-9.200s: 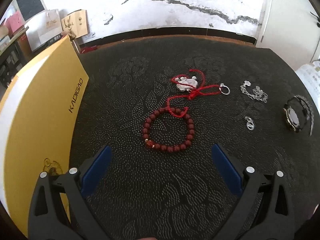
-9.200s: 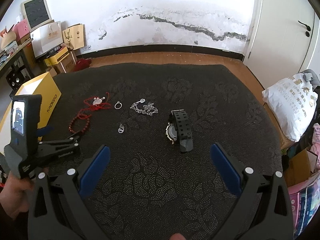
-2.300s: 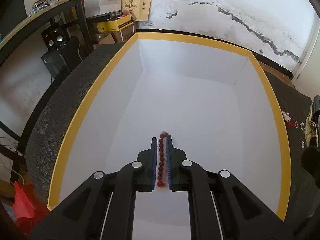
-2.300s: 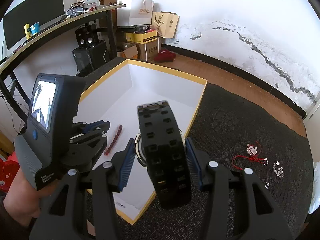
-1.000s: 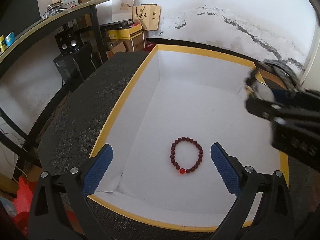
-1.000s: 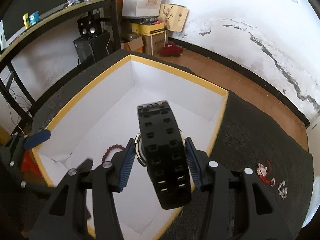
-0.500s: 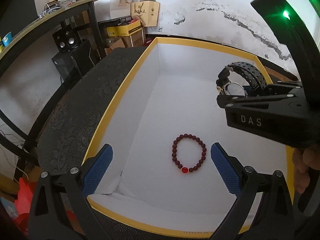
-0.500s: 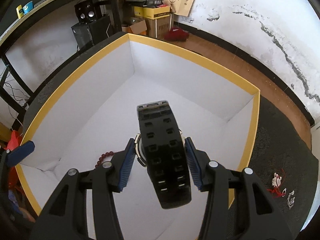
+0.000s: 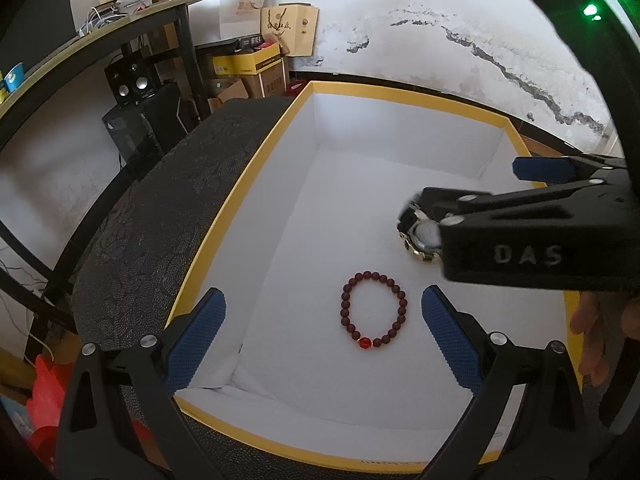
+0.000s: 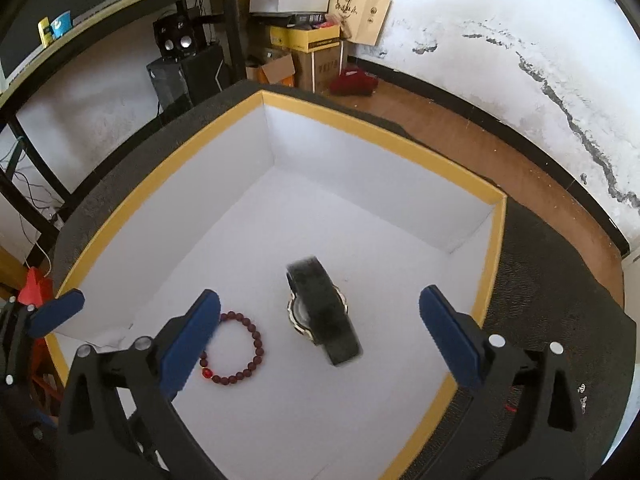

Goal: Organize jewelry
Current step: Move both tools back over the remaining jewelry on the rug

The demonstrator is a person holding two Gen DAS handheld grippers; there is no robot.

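A white box with a yellow rim (image 9: pixel 248 178) (image 10: pixel 492 240) stands on the dark patterned cloth. A dark red bead bracelet (image 9: pixel 374 310) (image 10: pixel 234 354) lies flat on the box floor. A black watch with a gold-edged face (image 10: pixel 322 312) (image 9: pixel 422 236) is blurred in the box, free of the pads, to the right of the bracelet. My right gripper (image 10: pixel 320 328) is open and empty above it; it also shows in the left wrist view (image 9: pixel 472 184). My left gripper (image 9: pixel 322 330) is open and empty over the box's near end.
A black shelf frame (image 9: pixel 184 44), speakers (image 9: pixel 132 80) and cardboard boxes (image 9: pixel 248 68) stand behind the box. A red string piece and small silver pieces (image 10: pixel 582 394) lie on the cloth at the right. A red bag (image 9: pixel 44 396) is below left.
My right gripper opened and let go of the watch, which has dropped into the box beside the bracelet. My left gripper stayed open over the box.
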